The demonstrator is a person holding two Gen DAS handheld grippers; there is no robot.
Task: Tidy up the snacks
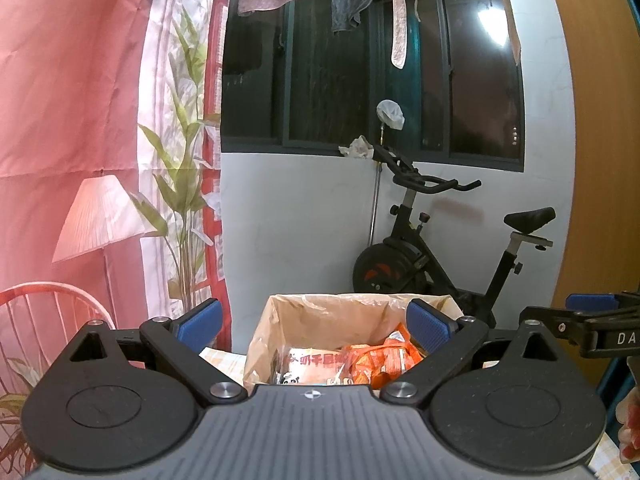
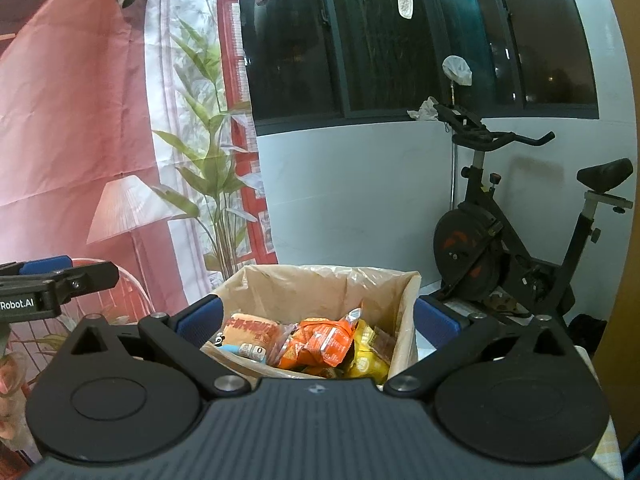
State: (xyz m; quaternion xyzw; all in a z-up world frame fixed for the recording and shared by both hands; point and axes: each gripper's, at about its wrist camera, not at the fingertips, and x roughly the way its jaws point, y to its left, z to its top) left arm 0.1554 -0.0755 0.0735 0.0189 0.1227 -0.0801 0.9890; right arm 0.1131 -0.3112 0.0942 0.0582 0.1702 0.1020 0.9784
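From the left wrist, I see my left gripper (image 1: 316,326) spread wide and empty above a lined cardboard box (image 1: 262,332), where an orange snack packet (image 1: 384,364) lies just ahead of the fingers beside a pale packet (image 1: 312,364). From the right wrist, my right gripper (image 2: 318,322) also gapes empty over the box; a yellow packet (image 2: 366,354) sits against its right wall. These look light, crinkly and slippery; I'd pinch a sealed edge.

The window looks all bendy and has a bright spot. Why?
Left wrist view: the fisheye lens curves the window frame, and the bright spot is a lamp's glare reflected in dark glass. Right wrist view: same bending, only faint glints on the window.
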